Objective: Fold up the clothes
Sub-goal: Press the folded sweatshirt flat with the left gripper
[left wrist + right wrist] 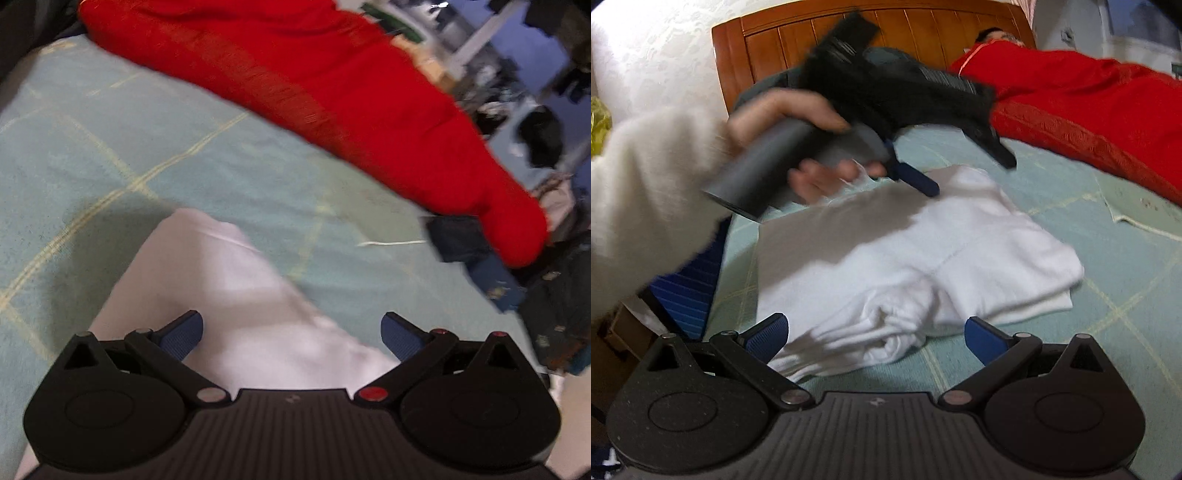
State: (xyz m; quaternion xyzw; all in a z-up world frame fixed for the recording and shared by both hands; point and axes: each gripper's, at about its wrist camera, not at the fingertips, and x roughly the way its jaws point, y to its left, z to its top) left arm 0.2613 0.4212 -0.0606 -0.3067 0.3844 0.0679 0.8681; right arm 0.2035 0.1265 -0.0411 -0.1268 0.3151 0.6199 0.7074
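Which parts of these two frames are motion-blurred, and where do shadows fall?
Left wrist view: the red quilt and the room behind it are smeared; the white garment is soft. Right wrist view: the left claw and the hand holding it are streaked, throwing a grey shadow over the garment's near-left part; bed edges bow from fisheye.

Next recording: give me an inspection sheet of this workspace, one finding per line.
Surface: bed sheet, pale green with a light grid.
Job's things: white garment, partly folded, rumpled at its near edge.
Clutter: red quilt along the far side, covering a person lying down; dark items past the bed's edge.
Grippers: left gripper open above the white cloth; right gripper open at its near edge; neither holds anything.
Cables: nothing seen.
Surroundings: wooden headboard, white wall, cluttered room beyond.
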